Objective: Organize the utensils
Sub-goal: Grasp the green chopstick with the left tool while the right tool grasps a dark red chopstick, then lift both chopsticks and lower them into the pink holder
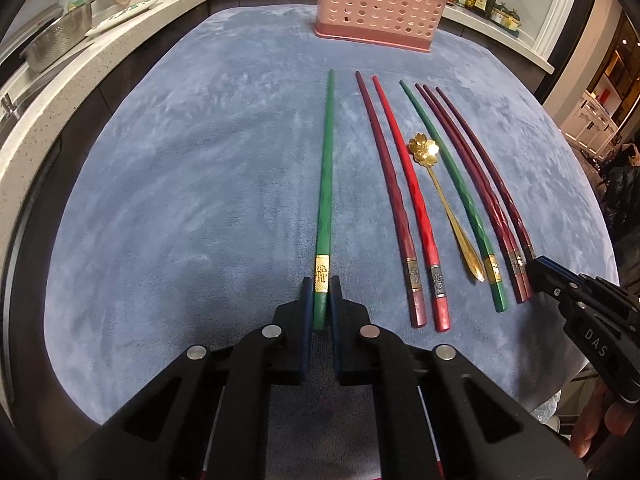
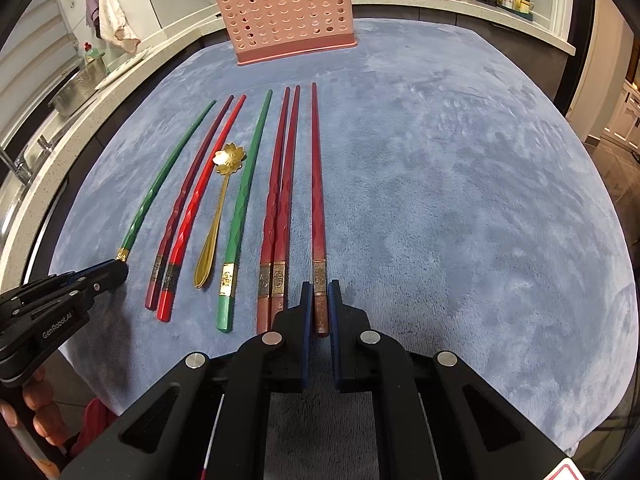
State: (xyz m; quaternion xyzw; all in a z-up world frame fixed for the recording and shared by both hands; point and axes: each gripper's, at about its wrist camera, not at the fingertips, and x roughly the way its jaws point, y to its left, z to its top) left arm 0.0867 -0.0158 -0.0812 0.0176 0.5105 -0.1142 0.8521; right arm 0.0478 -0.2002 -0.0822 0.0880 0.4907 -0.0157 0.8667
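Nearest to the left wrist camera, the left gripper is closed on the thick end of a green chopstick, just behind its gold band; this chopstick lies alone on the blue cloth and points straight ahead of the gripper. The right gripper is closed in the same way on the thick end of a dark red chopstick, which is at the far right of the row.

Between the two grippers the other pieces lie side by side on the cloth: a maroon and a bright red chopstick, a gold spoon with a flower-shaped bowl, a second green chopstick and a pair of dark red ones.

Well ahead of both grippers stands the pink holder. Some handles seem to stick out of it already, but it is not clear what they are. The task looks to be at an early stage: both held chopsticks rest on the cloth, and everything in the row is not yet put away.
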